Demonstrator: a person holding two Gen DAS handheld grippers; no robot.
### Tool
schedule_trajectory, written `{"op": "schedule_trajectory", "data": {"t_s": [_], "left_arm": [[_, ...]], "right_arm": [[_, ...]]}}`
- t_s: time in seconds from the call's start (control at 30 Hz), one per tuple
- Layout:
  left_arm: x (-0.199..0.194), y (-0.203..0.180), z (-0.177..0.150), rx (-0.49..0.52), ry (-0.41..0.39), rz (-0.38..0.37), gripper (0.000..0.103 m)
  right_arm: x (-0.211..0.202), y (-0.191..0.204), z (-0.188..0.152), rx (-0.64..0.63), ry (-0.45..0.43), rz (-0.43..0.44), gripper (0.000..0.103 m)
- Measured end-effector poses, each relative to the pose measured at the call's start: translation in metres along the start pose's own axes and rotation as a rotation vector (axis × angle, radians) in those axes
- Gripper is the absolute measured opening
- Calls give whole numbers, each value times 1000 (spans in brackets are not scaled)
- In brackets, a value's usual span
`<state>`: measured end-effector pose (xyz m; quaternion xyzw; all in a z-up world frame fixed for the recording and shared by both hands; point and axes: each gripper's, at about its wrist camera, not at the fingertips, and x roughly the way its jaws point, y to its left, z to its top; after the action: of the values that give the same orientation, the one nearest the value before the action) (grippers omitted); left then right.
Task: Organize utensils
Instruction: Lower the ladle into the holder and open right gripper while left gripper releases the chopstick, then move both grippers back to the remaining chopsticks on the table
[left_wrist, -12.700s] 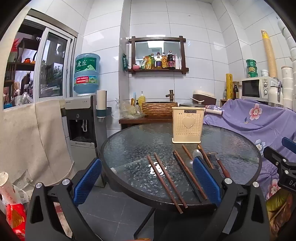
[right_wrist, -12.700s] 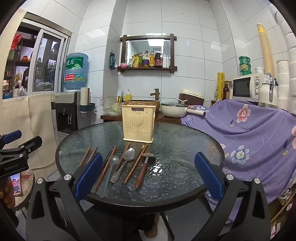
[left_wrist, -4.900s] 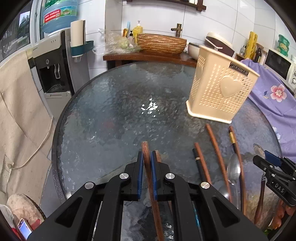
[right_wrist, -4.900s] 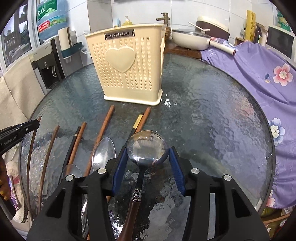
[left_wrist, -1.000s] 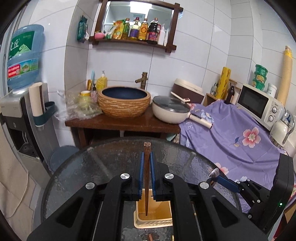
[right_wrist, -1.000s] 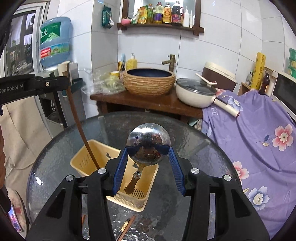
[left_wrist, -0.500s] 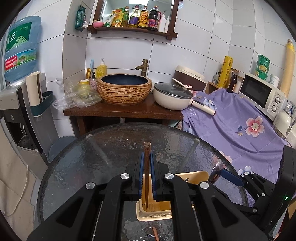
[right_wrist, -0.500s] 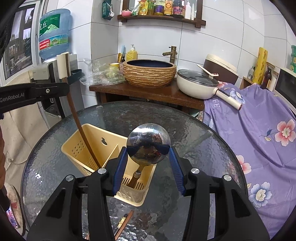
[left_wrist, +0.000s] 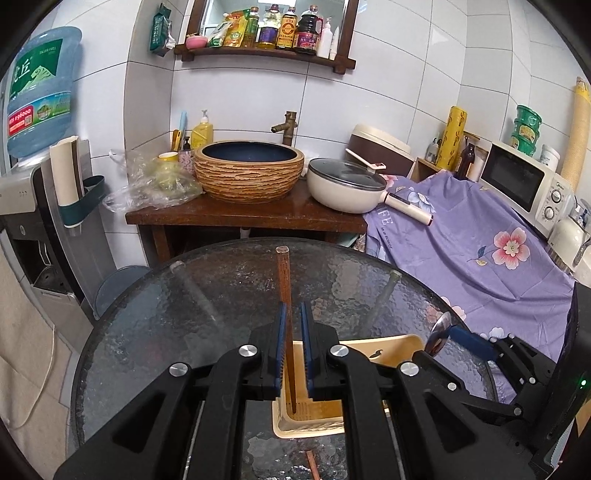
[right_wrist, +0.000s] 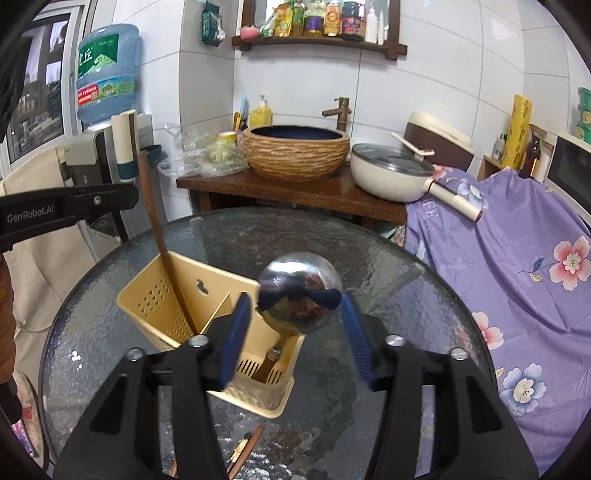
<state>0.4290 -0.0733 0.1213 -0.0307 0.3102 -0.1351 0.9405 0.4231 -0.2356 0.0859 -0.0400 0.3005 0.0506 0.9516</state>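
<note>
One round glass tabletop (right_wrist: 406, 280) stands before a wooden stand with a woven basin (right_wrist: 295, 151), a white pan (right_wrist: 391, 171) and a purple flowered cloth (right_wrist: 517, 258) at the right. Compared with a second ago, both tongs have just been opening: the left tongs (left_wrist: 291, 347) stand narrow beside the brown chopstick (left_wrist: 283, 280), the right tongs (right_wrist: 299, 332) wide around the ladle (right_wrist: 299, 291). Both utensils now stand lower in the cream holder (right_wrist: 155, 306), near the tabletop's front.

Ladle (right_wrist: 300, 291) stands in basket (right_wrist: 155, 306) between parted tongs (right_wrist: 295, 325).
</note>
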Motion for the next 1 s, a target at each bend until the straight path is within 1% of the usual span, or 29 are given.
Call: {"op": "schedule_trajectory", "data": {"t_s": [0.03,0.1,0.13,0.2,0.23,0.3,0.33,0.37,0.5,0.57,0.63,0.8,0.9,1.0], "left_arm": [[-1,1,0,-1,-3,1,20],[-3,2,-1,-11,-9,-8,37],[-5,3,-2,-18,-15,-12,40],[-9,4,-5,-25,-25,-21,51],[-11,5,-6,-27,-30,-26,55],[-19,7,-12,-35,-46,-30,71],[-22,9,-16,-38,-55,-23,75],[-28,10,-21,-37,-67,-4,80],[-49,15,-40,-13,-119,59,96],[-61,17,-55,10,-152,103,97],[-68,17,-68,33,-161,148,97],[-72,22,-105,46,-127,168,97],[-71,26,-128,46,-108,218,97],[-71,29,-151,64,-85,257,97]], "right_arm": [[-2,-1,0,3,-14,-3,69],[-5,-1,1,6,-27,1,70],[-6,-1,1,3,-29,1,70],[-9,0,0,1,-33,-1,70],[-10,0,-1,2,-34,-2,70],[-14,-1,-4,6,-39,-3,71],[-18,-1,-6,8,-46,-1,72],[-21,-1,-9,9,-53,-1,74],[-38,-4,-27,22,-82,-24,75],[-45,-4,-37,30,-84,-22,75],[-51,-4,-49,39,-78,-27,75],[-59,4,-83,23,-51,-39,75],[-60,9,-103,15,-23,-47,75],[-55,11,-122,25,26,-29,75]]}}
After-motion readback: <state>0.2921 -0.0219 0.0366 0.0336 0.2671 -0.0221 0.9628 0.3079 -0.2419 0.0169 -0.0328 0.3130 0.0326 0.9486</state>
